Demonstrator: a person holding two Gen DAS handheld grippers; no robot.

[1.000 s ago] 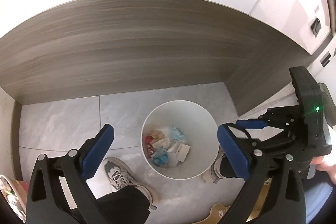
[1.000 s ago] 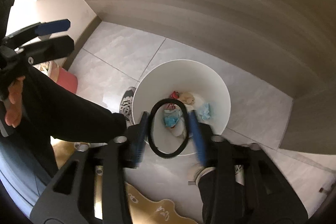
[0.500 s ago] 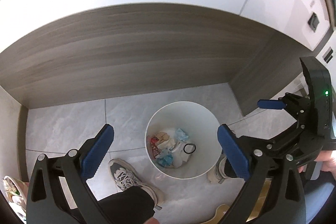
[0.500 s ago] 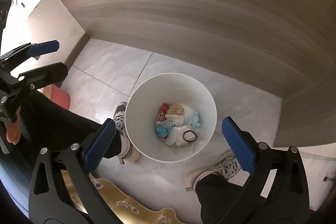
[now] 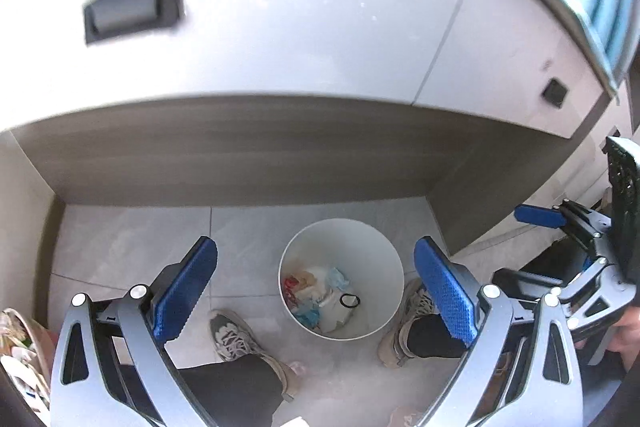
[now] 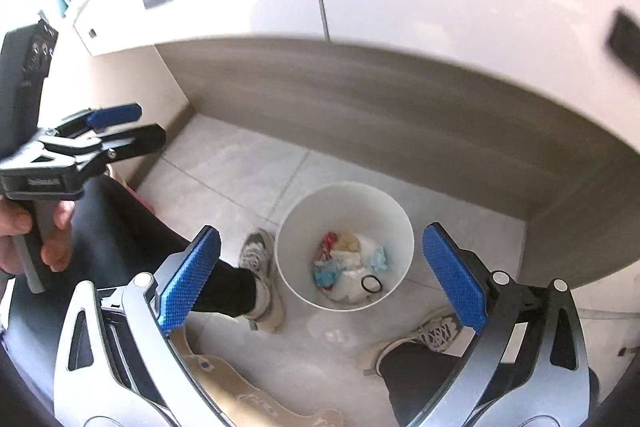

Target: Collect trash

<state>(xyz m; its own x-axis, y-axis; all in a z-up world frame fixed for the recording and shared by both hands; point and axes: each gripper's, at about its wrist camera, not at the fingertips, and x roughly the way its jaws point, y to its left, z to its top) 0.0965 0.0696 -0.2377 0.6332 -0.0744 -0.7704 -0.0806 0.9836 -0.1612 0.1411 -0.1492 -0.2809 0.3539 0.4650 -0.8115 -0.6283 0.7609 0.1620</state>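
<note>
A white round trash bin (image 5: 384,259) (image 6: 296,227) stands on the grey tile floor under a desk. Inside lie crumpled wrappers and tissues (image 5: 316,291) (image 6: 344,259) with a black ring (image 5: 349,301) (image 6: 371,283) on top. My left gripper (image 5: 316,287) is open and empty, high above the bin. My right gripper (image 6: 322,277) is open and empty, also high above the bin. The right gripper shows at the right edge of the left wrist view (image 5: 560,227). The left gripper shows at the left of the right wrist view (image 6: 116,131).
The person's two sneakers (image 5: 234,337) (image 5: 404,319) stand on either side of the bin. A white desk top (image 5: 280,27) with a wood-grain front panel (image 5: 260,155) overhangs the floor. A basket with items (image 5: 16,355) sits at the far left. A tan mat (image 6: 256,395) lies near the feet.
My right gripper opened and the black ring dropped into the bin. Both grippers then rose up and away, so the bin looks smaller and the desk top has come into view.
</note>
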